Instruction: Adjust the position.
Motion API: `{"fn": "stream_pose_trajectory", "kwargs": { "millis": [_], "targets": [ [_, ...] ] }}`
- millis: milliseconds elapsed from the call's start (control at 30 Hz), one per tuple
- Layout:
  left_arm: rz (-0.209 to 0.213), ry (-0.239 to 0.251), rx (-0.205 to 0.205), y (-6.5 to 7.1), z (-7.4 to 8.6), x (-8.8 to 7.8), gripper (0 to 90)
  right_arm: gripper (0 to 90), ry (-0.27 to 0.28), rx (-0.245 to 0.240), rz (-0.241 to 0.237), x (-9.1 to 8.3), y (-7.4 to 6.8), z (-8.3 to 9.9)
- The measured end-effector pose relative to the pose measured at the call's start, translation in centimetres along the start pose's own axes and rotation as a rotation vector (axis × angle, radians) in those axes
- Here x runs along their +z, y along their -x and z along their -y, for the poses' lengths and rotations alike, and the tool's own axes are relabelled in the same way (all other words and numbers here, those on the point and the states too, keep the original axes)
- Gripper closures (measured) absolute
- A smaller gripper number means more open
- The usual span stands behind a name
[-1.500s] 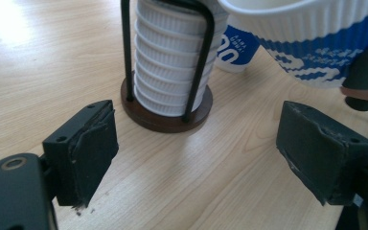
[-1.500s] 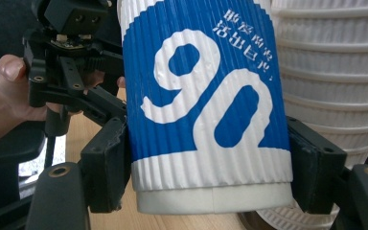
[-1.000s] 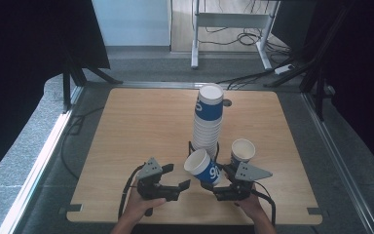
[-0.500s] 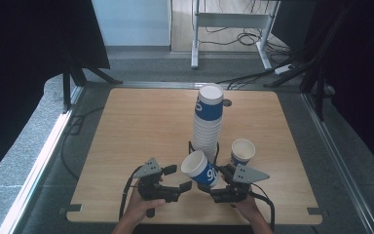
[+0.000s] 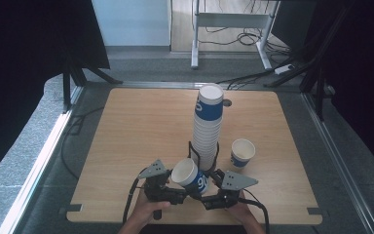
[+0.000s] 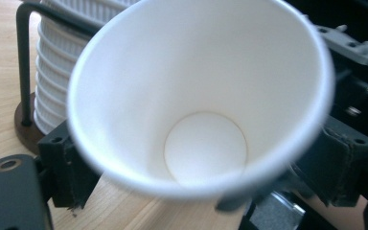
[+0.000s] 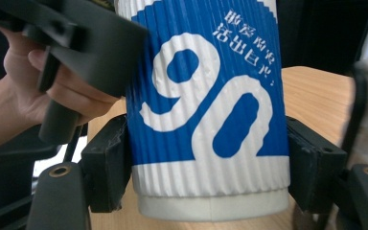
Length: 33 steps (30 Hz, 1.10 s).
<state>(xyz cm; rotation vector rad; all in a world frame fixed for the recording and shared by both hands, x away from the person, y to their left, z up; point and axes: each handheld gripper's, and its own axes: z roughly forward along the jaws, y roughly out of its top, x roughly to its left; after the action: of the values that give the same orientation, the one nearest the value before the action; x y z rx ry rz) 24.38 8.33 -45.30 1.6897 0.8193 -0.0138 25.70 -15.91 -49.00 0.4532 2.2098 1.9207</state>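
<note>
Paper cup (image 5: pixel 189 174) sits at lower centre of the high view, between both grippers, just in front of the tall cup stack (image 5: pixel 207 127). Its long axis is tilted: mouth aims up and left, base down-right (blue "90" side faces the right gripper view). Right gripper (image 5: pixel 209 194) has its pads clamped on the cup's ribbed sides near the base. Left gripper (image 5: pixel 179 193): jaws partly apart; grip on the rim can't be told. Second cup (image 5: pixel 242 153) stands upright, right of the stack, on the table (image 5: pixel 136 126).
</note>
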Motion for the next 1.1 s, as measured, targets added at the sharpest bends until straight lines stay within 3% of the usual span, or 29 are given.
{"fn": "stream_pose_trajectory", "kwargs": {
  "millis": [267, 600, 800, 1100],
  "targets": [
    [0.016, 0.039, -0.032, -0.5, 0.2, -0.1, 17.5, 27.8, -0.033, -0.014, 0.001, 0.6, -0.2, 0.5],
    [0.017, 0.032, -0.01, -0.6, 0.3, -0.1, 20.7, 26.5, -0.052, -0.019, 0.008, 0.6, -0.2, 0.5],
    [-0.015, 0.018, 0.044, -0.2, 0.1, -0.3, 20.8, 20.9, -0.079, -0.044, 0.027, 0.4, -0.3, 0.0],
    [-0.066, -0.005, 0.112, 0.5, -0.3, -0.4, 20.9, 19.3, -0.098, -0.07, 0.042, 0.1, -0.3, -0.3]
  ]
}}
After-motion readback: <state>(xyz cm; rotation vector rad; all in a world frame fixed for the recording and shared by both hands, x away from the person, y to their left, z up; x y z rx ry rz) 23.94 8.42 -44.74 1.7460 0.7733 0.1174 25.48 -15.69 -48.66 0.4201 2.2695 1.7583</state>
